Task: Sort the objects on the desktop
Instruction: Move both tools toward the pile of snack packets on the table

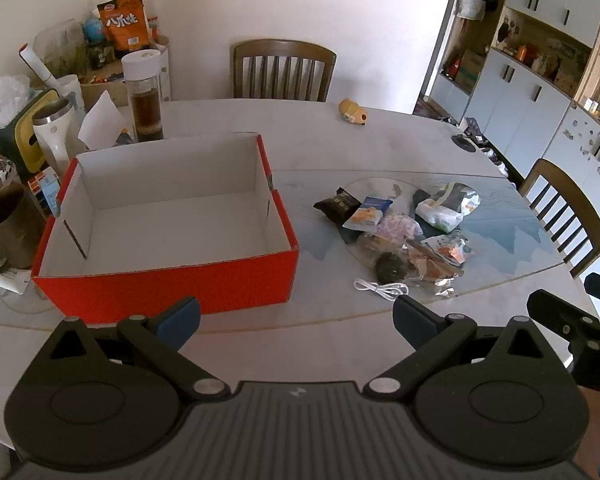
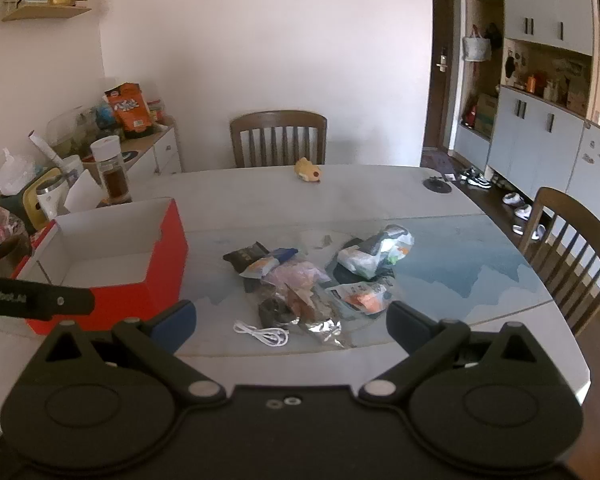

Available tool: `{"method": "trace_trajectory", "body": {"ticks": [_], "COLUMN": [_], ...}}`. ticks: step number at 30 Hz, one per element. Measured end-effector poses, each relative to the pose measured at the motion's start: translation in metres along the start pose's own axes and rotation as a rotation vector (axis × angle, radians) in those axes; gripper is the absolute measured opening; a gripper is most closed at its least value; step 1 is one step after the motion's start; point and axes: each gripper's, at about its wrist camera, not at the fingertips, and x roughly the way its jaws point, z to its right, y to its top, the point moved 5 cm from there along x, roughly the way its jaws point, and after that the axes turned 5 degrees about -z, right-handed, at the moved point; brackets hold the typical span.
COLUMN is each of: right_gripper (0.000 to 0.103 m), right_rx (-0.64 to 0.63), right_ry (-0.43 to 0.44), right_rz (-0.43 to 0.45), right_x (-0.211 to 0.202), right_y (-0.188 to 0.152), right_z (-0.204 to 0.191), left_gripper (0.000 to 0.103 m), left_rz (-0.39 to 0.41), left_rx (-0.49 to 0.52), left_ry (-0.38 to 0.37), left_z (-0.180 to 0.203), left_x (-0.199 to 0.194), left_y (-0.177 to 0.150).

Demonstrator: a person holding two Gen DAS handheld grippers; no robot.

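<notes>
A: Dining room, pale table [image 1: 380, 136]. Left wrist view: left claw [image 1: 296, 316] jaws apart, empty, above the near edge. Red box [image 1: 172, 280] empty, left of the snack packets [image 1: 400, 228].

B: Right wrist view?

A: Right claw [image 2: 292, 320] also wide, empty, hanging short of the same packets; white cable [image 2: 264, 334] nearest. Light, crinkly, slippery stuff, probably; pinch a sealed edge.

Pale table [image 1: 400, 140] (red box [image 1: 172, 286], snack packets [image 1: 400, 228], cable [image 1: 380, 288])
</notes>
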Motion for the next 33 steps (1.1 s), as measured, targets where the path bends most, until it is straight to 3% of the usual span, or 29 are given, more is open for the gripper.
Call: {"method": "trace_trajectory", "body": {"ticks": [10,11,20,33], "right_gripper": [0.101,0.101,0.101,0.100], "right_rx": [-0.022,-0.026,-0.006,-0.064], "right_ry": [0.035,0.033,0.036,-0.008], "right_rz": [0.022,0.022,0.013,-0.002], "right_x": [-0.002,-0.001,0.004,0.027], "right_y": [0.005,0.006,0.013,0.018], "right_z": [-0.004,-0.003,0.008,0.022], "left_gripper": [0.103,0.103,0.103,0.103], "left_rz": [0.018,0.021,0.065,0.049], "left_rx": [0.028,0.075,0.181,0.315], "left_ry": [-0.005,-0.035,-0.082,-0.159], "left_z": [0.005,0.008,0.025,0.056], "left_x": [0.001,0.001,0.000,0.019], "left_y": [0.005,0.006,0.015,0.014]}}
